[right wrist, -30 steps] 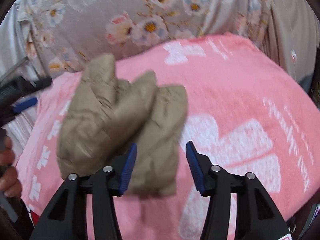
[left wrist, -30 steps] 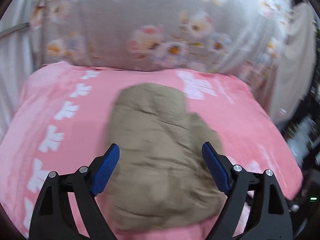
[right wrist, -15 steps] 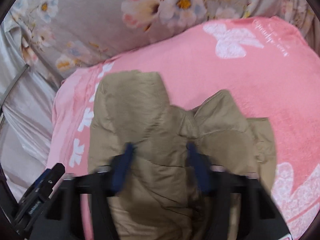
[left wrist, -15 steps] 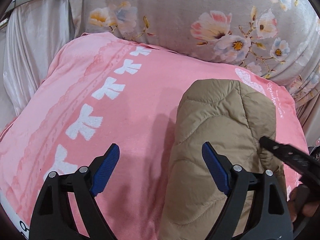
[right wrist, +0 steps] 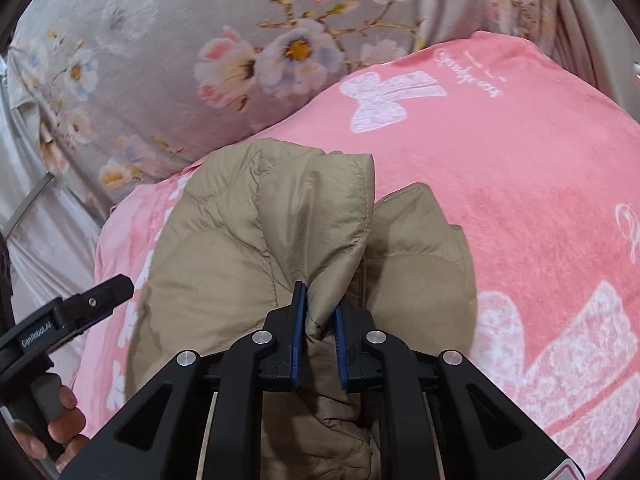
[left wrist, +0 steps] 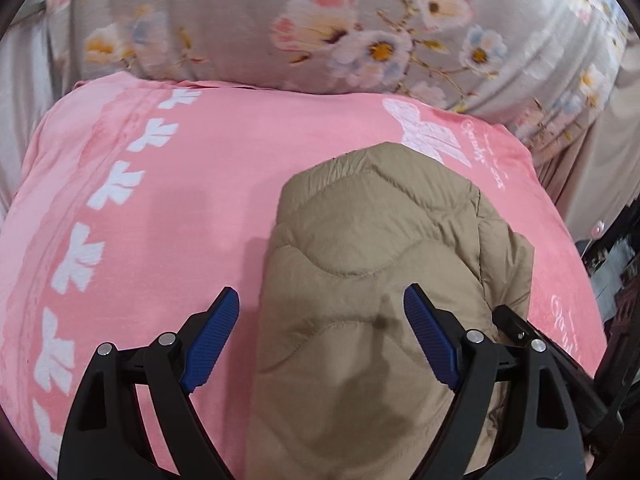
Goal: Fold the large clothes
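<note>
Though already bundled into a compact heap, the tan quilted jacket (left wrist: 372,280) is not yet a tidy fold — it lies on the pink blanket (left wrist: 180,208), toward its right half as the left wrist view has it. One puffy flap (right wrist: 320,240) stands up from the heap, pinched in the right gripper (right wrist: 318,344), whose jaws have just been closing and now clamp that fabric. Left gripper (left wrist: 320,340): jaws wide apart over the jacket's near edge, pads clear of the cloth, holding nothing. Left hand (right wrist: 60,424): fingers partly seen at the picture's edge. Behind the blanket: grey floral bedding (left wrist: 320,20). Judged progress — well along; what is left is laying the raised flap flat and squaring the bundle.
</note>
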Demonstrator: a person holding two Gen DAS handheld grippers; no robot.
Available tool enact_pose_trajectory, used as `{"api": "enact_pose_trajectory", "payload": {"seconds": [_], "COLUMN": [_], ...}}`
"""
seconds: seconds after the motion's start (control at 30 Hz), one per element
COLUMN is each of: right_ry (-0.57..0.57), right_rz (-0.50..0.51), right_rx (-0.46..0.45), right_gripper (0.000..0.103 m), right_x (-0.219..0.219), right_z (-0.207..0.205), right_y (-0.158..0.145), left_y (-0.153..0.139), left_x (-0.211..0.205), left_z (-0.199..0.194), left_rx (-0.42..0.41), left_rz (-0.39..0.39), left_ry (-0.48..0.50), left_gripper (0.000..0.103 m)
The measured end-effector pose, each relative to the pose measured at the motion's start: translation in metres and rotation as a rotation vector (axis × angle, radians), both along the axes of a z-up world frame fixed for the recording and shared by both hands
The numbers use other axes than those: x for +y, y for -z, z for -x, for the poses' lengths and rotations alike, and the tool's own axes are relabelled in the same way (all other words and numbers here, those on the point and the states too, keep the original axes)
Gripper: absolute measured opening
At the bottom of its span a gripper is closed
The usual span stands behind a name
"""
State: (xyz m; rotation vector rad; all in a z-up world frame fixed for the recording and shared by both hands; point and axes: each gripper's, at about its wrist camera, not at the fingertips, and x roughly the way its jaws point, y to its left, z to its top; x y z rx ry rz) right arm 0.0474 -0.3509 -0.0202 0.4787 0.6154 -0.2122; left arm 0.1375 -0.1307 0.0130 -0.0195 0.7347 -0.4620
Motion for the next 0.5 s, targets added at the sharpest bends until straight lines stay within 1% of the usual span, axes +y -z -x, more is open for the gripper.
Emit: {"api": "enact_pose_trajectory", "payload": {"seconds": [0.13,0.23,0.33,0.5], "right_ry": [0.031,0.047,0.052,0.055], "right_rz": [-0.002,0.015,0.019,-0.001], "right_rx": [-0.013,-0.021,-0.027,-0.033], "right_gripper": [0.015,0.019,0.021,0.022], "right_x": [-0.012,-0.015,-0.018,-0.021], "right_z": [0.005,0.005,0.004,0.0], "right_y": [0.017,0.027,0.035,0.047], "left_y": [0.013,0.025,0.031,0.044], "left_x": [-0.036,-0.052,-0.059,-0.069], "left_z": [-0.003,-0.009,-0.009,-0.014], "left_rx": [-0.022,-0.009,-0.022,-0.039], "left_rz": [-0.059,-0.077,-0.095,-0.13], "left_ry": [0.004,0.007,0.002,-0.013], "left_gripper": [0.082,0.085,0.09,0.095]}}
